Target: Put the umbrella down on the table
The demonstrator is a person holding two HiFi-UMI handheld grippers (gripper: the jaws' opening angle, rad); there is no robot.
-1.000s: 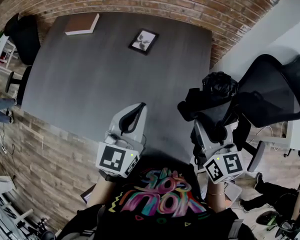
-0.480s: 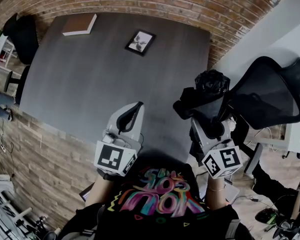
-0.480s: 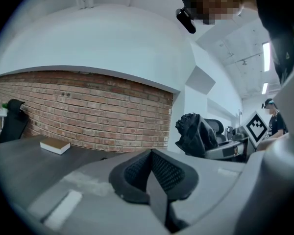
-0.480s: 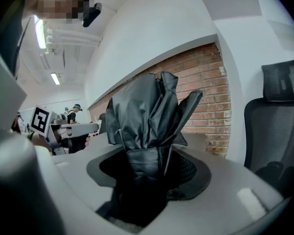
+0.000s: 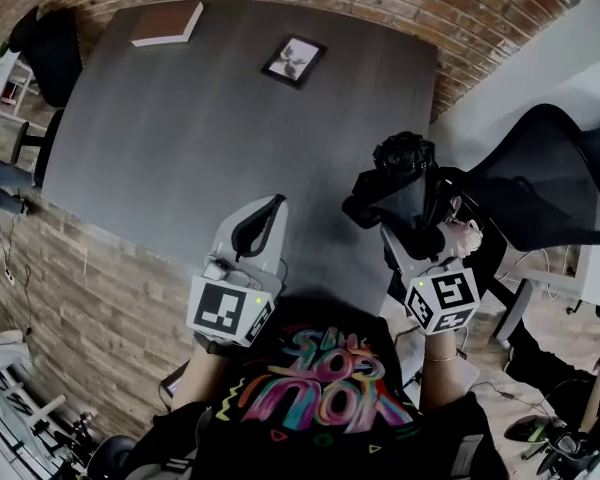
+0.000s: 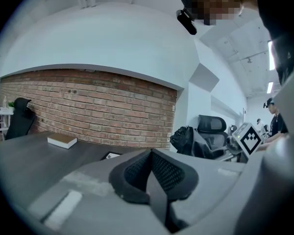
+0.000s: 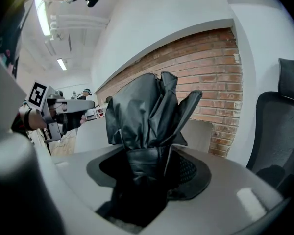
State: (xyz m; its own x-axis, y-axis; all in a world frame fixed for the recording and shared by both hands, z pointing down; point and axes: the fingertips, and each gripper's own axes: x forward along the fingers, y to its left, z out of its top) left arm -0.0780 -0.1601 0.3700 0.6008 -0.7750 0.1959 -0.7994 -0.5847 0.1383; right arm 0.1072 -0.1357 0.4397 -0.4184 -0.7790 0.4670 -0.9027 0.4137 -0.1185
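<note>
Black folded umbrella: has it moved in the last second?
Yes: the black folded umbrella in the right tool shifted left toward the edge of the grey table.

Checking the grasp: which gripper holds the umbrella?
The right gripper, its jaws shut on the folded black umbrella; the left gripper is shut with nothing between its jaws.

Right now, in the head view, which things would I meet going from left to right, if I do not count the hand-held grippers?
black chair → book → picture frame → umbrella → mesh office chair
</note>
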